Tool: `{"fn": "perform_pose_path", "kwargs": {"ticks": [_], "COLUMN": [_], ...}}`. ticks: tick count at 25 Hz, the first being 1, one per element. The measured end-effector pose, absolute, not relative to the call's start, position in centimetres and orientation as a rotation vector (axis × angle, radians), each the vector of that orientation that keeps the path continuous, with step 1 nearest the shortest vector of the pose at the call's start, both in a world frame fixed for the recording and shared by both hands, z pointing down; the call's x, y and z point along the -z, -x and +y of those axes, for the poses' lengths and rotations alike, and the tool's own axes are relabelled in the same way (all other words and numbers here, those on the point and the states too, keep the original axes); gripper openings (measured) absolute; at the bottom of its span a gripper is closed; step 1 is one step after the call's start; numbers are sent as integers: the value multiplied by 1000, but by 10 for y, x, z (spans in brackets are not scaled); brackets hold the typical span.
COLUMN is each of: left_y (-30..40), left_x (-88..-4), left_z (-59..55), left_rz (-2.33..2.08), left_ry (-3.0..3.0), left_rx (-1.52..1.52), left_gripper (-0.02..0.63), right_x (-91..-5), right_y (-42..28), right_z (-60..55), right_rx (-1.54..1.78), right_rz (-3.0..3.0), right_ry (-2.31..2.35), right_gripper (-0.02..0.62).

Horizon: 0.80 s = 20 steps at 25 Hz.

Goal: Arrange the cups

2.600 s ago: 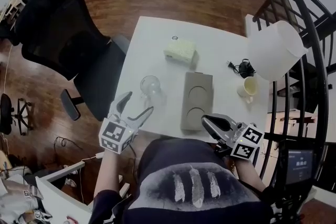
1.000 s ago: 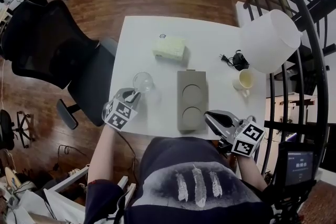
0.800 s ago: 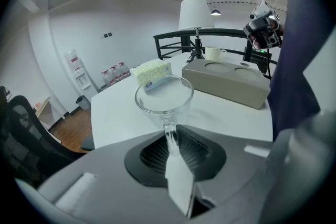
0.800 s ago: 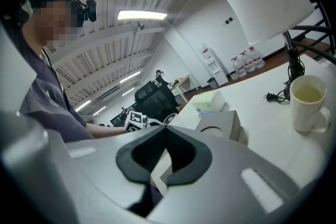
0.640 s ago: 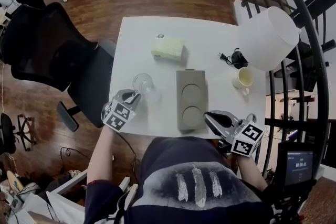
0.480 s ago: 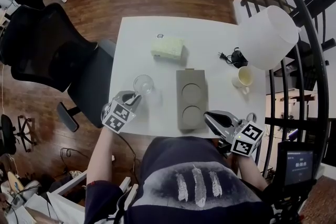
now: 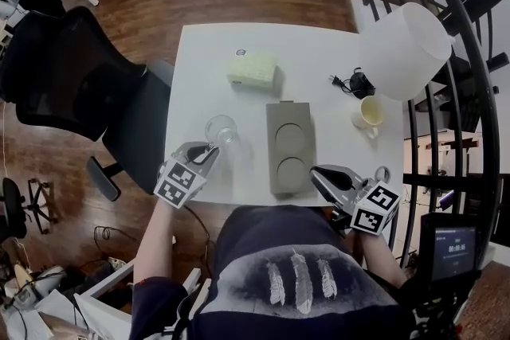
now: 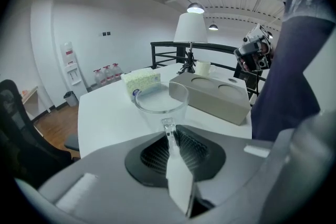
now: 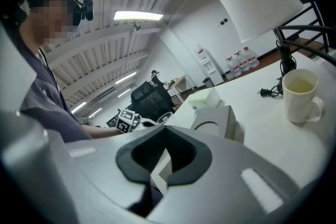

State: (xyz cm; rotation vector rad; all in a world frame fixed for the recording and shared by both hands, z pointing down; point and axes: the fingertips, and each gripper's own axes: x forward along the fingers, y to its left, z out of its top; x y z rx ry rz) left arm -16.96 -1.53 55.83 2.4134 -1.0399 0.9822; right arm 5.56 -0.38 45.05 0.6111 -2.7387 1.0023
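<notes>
Now, nearest the person, both grippers sit at the near edge of the white table [image 7: 209,52].

Left gripper [image 7: 210,150]: jaws nearly together, pinched on the near wall of the clear glass cup [image 7: 221,128]. In the left gripper view the thin glass rim [image 8: 160,98] runs straight down between the pads, one pad inside the cup and one outside. The cup stands upright with its mouth up, on the table's left part, just left of the grey two-well holder [image 7: 291,149] and apart from it. Whether its base rests on the table I cannot tell.

Right gripper [image 7: 315,171]: jaws fully together, with nothing between them in the right gripper view [image 9: 160,162]. It hangs over the near right corner of the table, its tips just beside the holder's near right corner. No contact is visible.

The holder lies lengthwise at mid-table, both round wells empty. To its right, well apart, stands the cream mug [image 7: 369,112], upright, with its handle toward the near side. It is also seen in the right gripper view [image 9: 300,95].

Further back a black plug and cable [image 7: 351,84] lies beyond the mug, and a pale green tissue box [image 7: 252,69] lies beyond the glass. A white lamp shade [image 7: 402,52] overhangs the far right corner. A black office chair [image 7: 72,76] stands off the table's left side.
</notes>
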Motion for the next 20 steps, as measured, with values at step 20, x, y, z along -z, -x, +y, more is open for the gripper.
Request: {"fn": "perform_pose_path", "kwargs": {"ticks": [20], "left_y": [71], "left_x": [-450], "left_z": [-9], "left_rz": [-688], "left_ry": [-2770], "left_rx": [-848], "left_gripper": [44], "right_x": [-448], "right_y": [-95], "right_z": [-1], "right_rx": [-1017], "right_rz": [-2749], "right_ry": [-778], "right_gripper": [2]}}
